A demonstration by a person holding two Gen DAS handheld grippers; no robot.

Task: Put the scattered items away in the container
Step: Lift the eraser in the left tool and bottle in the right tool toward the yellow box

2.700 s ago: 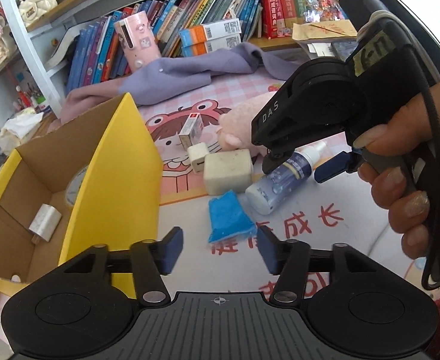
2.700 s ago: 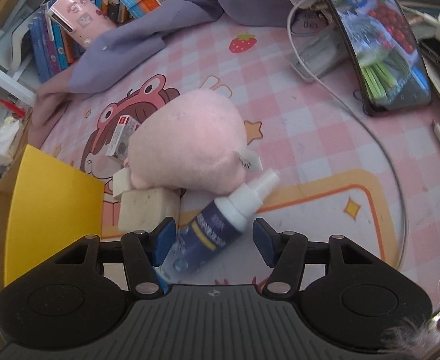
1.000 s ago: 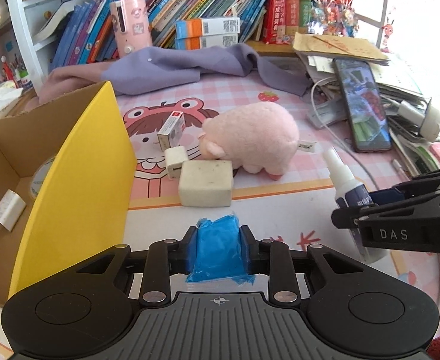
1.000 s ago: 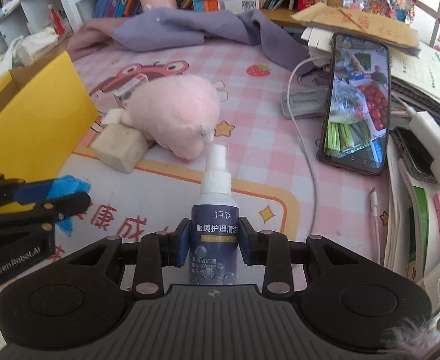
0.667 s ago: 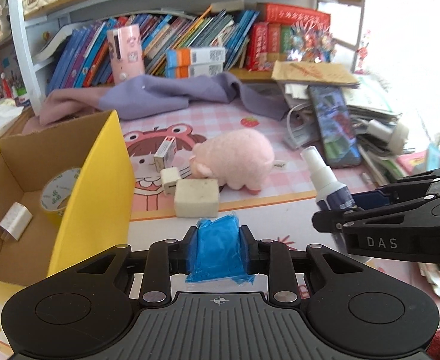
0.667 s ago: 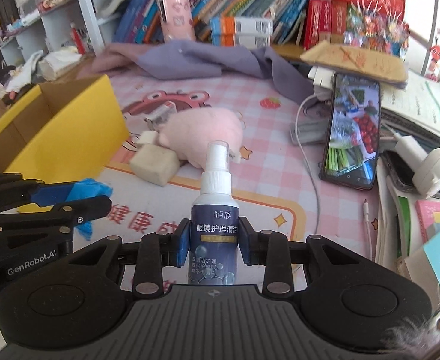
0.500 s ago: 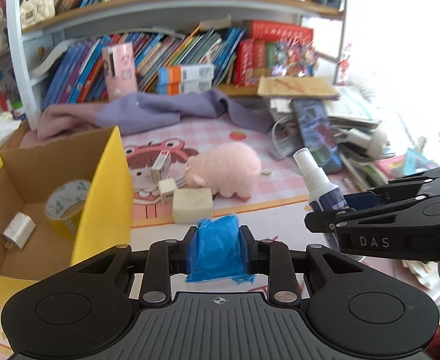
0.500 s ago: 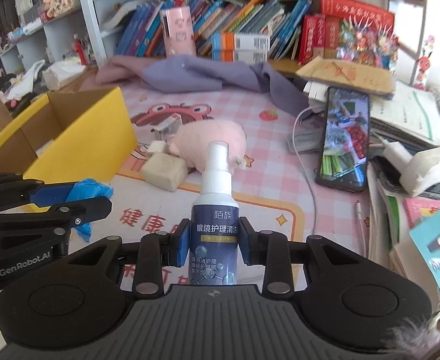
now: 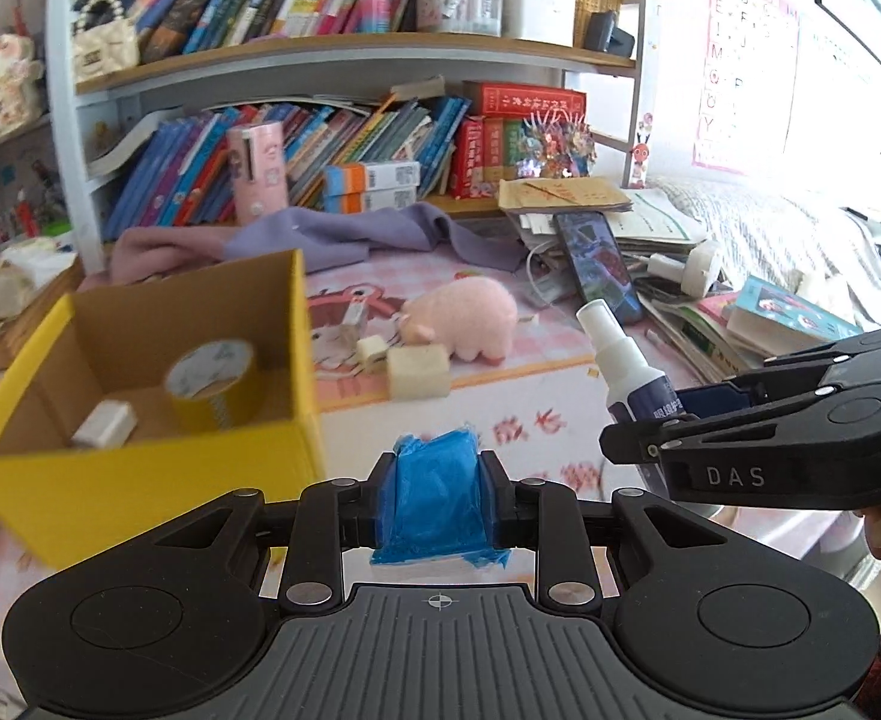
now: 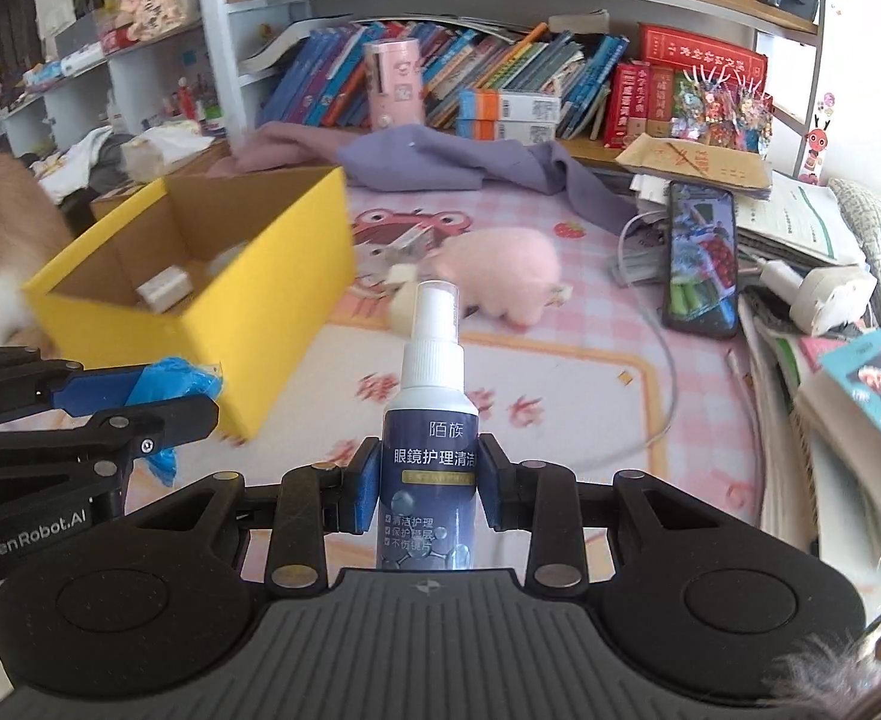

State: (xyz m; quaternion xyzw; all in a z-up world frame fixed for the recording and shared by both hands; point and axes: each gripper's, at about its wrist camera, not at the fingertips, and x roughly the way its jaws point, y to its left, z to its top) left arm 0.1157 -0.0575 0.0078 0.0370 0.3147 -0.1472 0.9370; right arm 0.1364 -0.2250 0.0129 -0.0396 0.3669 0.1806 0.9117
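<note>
**Both grippers loaded above the desk**

A blue packet (image 9: pixel 434 495) is clamped in the jaws of the left gripper (image 9: pixel 435 501); a spray bottle (image 10: pixel 428 450) is clamped upright in the right gripper (image 10: pixel 427 495). Beyond them a pink cartoon mat (image 10: pixel 590 360) is seen covering the desk. A yellow box (image 9: pixel 140 420) stands at its left, tape roll (image 9: pixel 212 381) inside. Farther off lie a beige block (image 9: pixel 417 369), a pink plush (image 9: pixel 461 315) and a phone (image 10: pixel 701 258). Crowded bookshelves (image 9: pixel 344 60) fill the back.

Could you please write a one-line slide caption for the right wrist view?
Right gripper holds a spray bottle upright, yellow box ahead-left.
</note>
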